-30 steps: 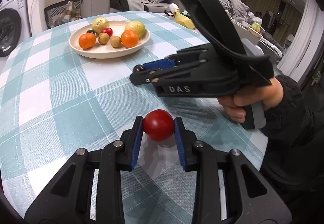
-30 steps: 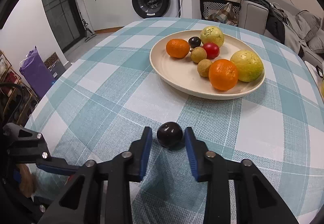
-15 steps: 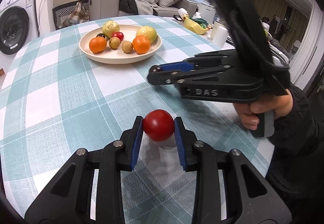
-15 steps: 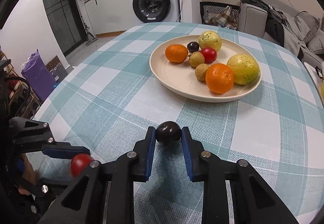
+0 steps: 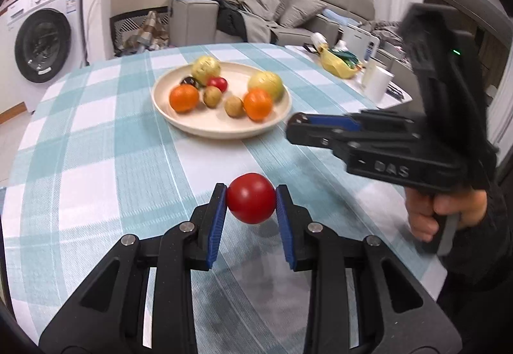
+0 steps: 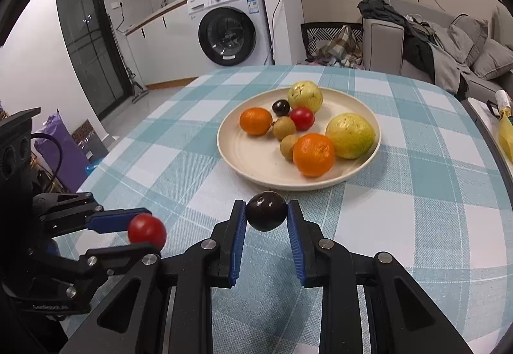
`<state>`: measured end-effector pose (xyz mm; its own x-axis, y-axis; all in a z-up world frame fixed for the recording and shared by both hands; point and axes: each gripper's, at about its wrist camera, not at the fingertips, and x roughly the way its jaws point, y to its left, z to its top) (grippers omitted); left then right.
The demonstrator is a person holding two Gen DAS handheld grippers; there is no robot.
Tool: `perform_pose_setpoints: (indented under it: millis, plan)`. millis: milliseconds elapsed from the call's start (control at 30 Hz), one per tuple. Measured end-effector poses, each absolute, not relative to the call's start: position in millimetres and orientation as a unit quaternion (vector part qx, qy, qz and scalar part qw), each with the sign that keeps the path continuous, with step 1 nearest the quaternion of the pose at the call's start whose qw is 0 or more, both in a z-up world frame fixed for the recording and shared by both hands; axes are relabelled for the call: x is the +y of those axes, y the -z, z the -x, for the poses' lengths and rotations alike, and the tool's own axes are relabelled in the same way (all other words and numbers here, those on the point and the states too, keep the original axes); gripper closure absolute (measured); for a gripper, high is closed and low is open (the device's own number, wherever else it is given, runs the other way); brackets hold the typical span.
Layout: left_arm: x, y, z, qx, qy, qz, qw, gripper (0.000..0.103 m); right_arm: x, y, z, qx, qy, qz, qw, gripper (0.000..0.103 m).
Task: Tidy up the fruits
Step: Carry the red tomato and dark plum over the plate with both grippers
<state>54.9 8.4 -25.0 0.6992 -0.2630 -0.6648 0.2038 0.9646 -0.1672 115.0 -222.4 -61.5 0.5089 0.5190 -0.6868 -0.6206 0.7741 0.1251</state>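
My left gripper [image 5: 251, 200] is shut on a red tomato [image 5: 251, 197], held just above the checked tablecloth. The tomato [image 6: 147, 229] and that gripper [image 6: 146, 234] also show at the lower left of the right wrist view. My right gripper [image 6: 266, 213] is shut on a dark purple plum [image 6: 266, 215], lifted off the cloth just short of the plate's near rim. In the left wrist view the right gripper [image 5: 296, 129] reaches in from the right with a hand [image 5: 445, 213] on its handle. A cream plate [image 6: 253, 158] beyond both grippers holds two oranges, two yellow-green guavas, small brown fruits, a red tomato and a dark plum.
The round table [image 5: 96, 161] carries a teal and white checked cloth. A white mug [image 5: 378, 83] and a yellow bag [image 5: 335, 64] sit at the far right. A washing machine [image 6: 229, 35] and a grey sofa [image 5: 256, 17] stand beyond the table.
Both grippers have risen off the cloth with their fruits and tilted up toward the plate. The right gripper's pads closed in onto the plum.
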Motion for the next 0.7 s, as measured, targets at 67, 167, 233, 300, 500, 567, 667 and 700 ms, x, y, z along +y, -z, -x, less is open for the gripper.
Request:
perform_pose_setpoints:
  millis: [67, 167, 233, 300, 500, 567, 667, 700]
  plan:
    - [10, 22, -62, 0.362, 0.117, 0.039, 0.924, 0.075, -224, 58, -116, 0.365, -0.329, 0.063, 0.869, 0.076]
    - [13, 17, -72, 0.356, 0.1, 0.039, 0.928, 0.075, -225, 55, -119, 0.362, -0.326, 0.061, 0.871, 0.076]
    - [15, 14, -78, 0.351, 0.088, 0.038, 0.932, 0.075, -225, 54, -122, 0.362, -0.324, 0.059, 0.872, 0.076]
    - [15, 10, -84, 0.344, 0.079, 0.036, 0.935, 0.075, -225, 52, -125, 0.361, -0.323, 0.057, 0.873, 0.076]
    - [17, 3, -101, 0.331, 0.054, 0.04, 0.941, 0.075, -224, 49, -130, 0.358, -0.321, 0.054, 0.875, 0.076]
    - [15, 2, -105, 0.328, 0.048, 0.036, 0.943, 0.075, -223, 48, -132, 0.358, -0.32, 0.054, 0.876, 0.076]
    - [13, 2, -112, 0.326, 0.046, 0.033, 0.944, 0.075, -223, 48, -134, 0.358, -0.319, 0.05, 0.876, 0.076]
    - [12, 2, -115, 0.325, 0.043, 0.032, 0.944, 0.075, -223, 48, -136, 0.357, -0.319, 0.05, 0.876, 0.076]
